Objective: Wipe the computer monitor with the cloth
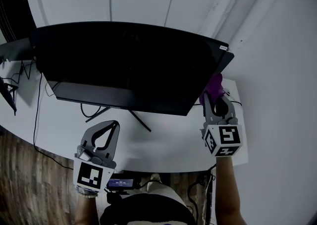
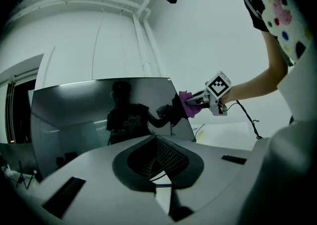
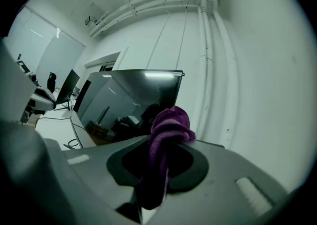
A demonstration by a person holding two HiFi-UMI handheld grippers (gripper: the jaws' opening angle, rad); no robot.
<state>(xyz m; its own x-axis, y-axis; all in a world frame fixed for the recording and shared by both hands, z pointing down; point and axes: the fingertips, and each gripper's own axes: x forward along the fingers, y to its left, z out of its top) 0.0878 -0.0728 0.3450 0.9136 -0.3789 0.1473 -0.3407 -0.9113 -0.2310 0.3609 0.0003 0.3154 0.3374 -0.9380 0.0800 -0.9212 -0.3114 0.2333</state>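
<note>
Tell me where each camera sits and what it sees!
Head view: on the head, looking down at monitor, left gripper, right gripper, forearms.
Left gripper view: on that gripper, facing the monitor; shut jaws, right arm show.
Right gripper view: on that gripper, facing the monitor's edge; jaws pinch purple cloth.
All share the monitor.

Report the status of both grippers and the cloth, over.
Left gripper shut, empty, in front of monitor. Right gripper shut on purple cloth at monitor's right edge; contact unclear. Cables on desk, far left, not in way.
</note>
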